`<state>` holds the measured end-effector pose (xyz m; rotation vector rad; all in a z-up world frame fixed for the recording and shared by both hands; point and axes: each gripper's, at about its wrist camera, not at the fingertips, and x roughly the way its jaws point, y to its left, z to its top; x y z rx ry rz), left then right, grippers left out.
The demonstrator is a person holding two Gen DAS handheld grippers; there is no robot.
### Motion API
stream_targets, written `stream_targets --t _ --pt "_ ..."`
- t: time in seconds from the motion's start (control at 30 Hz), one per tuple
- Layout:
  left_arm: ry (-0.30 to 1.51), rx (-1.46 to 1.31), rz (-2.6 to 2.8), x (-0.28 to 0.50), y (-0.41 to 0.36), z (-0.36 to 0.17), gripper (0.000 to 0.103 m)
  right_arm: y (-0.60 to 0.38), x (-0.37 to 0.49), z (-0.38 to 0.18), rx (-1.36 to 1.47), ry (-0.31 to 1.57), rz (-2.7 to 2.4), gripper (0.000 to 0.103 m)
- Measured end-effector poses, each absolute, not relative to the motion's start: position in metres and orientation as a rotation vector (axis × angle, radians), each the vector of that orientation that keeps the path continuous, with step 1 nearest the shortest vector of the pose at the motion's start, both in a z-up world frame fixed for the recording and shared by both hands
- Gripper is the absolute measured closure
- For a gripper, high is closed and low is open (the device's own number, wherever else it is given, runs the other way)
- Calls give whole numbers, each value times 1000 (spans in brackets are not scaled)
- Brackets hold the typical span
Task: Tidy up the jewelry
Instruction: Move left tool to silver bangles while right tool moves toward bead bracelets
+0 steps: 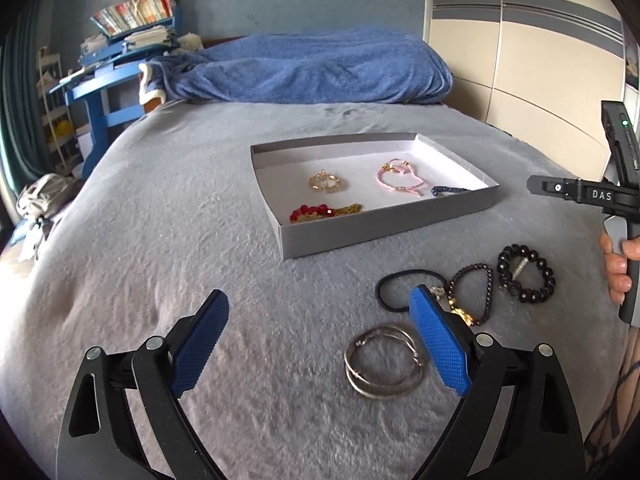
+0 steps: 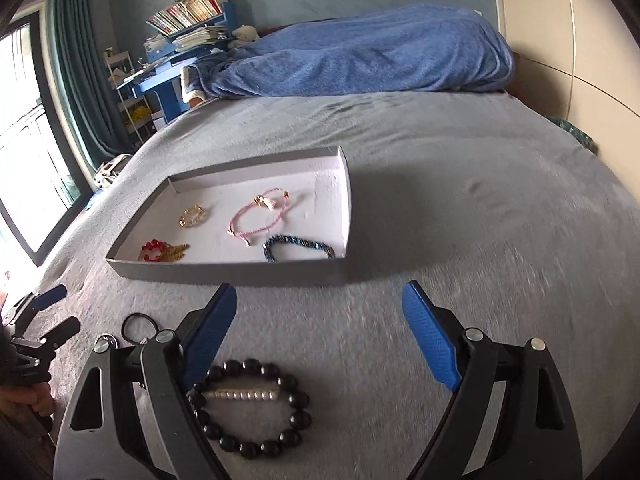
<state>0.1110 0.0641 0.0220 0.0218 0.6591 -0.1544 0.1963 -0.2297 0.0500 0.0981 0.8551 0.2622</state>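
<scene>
Beside left gripper (image 1: 320, 332), silver bangles (image 1: 383, 362).

The right gripper (image 2: 320, 340) hangs wide open over the grey bedspread (image 2: 460, 200), black bead bracelet (image 2: 250, 406) near-left, jewelry tray (image 2: 240, 270) beyond

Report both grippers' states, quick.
Left gripper: open, holding nothing, above the bed.
Right gripper: open, holding nothing, above the black bead bracelet.

A tray (image 1: 384, 224) on the bed (image 1: 180, 208) holds four bracelets; before it lie a hair tie (image 1: 394, 284), bangles (image 1: 382, 364) and two bead bracelets, right
</scene>
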Motion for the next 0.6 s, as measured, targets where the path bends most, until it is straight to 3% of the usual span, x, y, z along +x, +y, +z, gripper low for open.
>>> stream_targets --t 0.47,0.6 --pt "752 140 -253 103 33 3 12 -241 168 43 128 893 219 19" --pt "807 141 -259 111 32 -6 24 -238 165 42 120 897 226 19"
